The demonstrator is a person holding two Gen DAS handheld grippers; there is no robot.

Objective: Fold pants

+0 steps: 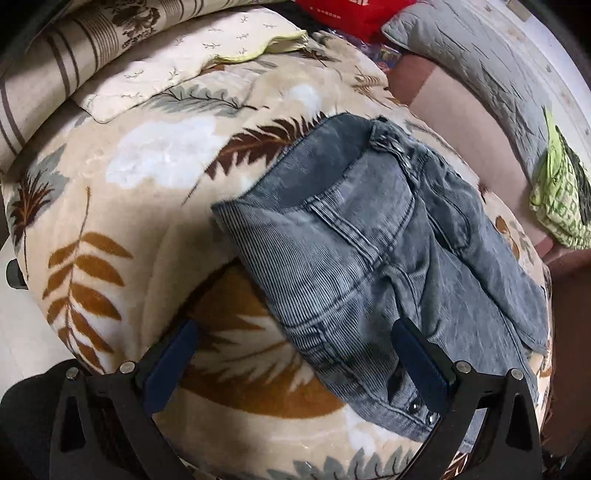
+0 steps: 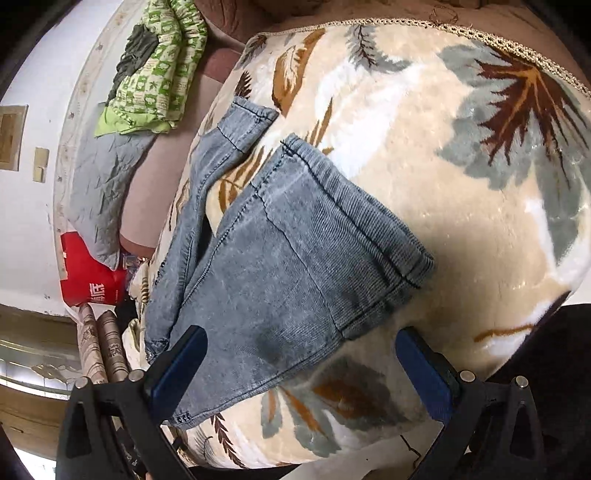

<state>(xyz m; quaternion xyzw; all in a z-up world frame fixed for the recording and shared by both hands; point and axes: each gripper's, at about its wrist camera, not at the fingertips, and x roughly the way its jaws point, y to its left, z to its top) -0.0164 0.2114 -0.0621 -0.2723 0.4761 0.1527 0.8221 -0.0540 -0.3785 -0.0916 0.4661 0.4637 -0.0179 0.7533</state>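
Note:
Grey-blue denim pants (image 1: 369, 254) lie partly folded on a cream leaf-print blanket (image 1: 110, 206). In the left wrist view the waistband with snaps is near the bottom, between my fingers. My left gripper (image 1: 295, 354) is open above the waist end and holds nothing. In the right wrist view the pants (image 2: 295, 258) show a leg folded back, its hem toward the right, and a second hem at the upper left. My right gripper (image 2: 303, 365) is open over the near edge of the folded leg and holds nothing.
A cream pillow (image 1: 184, 55) and a striped floral cushion (image 1: 74, 48) lie at the blanket's far side. A grey quilt (image 1: 480, 66), a green patterned cloth (image 1: 561, 199) and a red bag (image 1: 351, 14) lie beyond. The blanket's lace edge (image 2: 517, 48) runs at the upper right.

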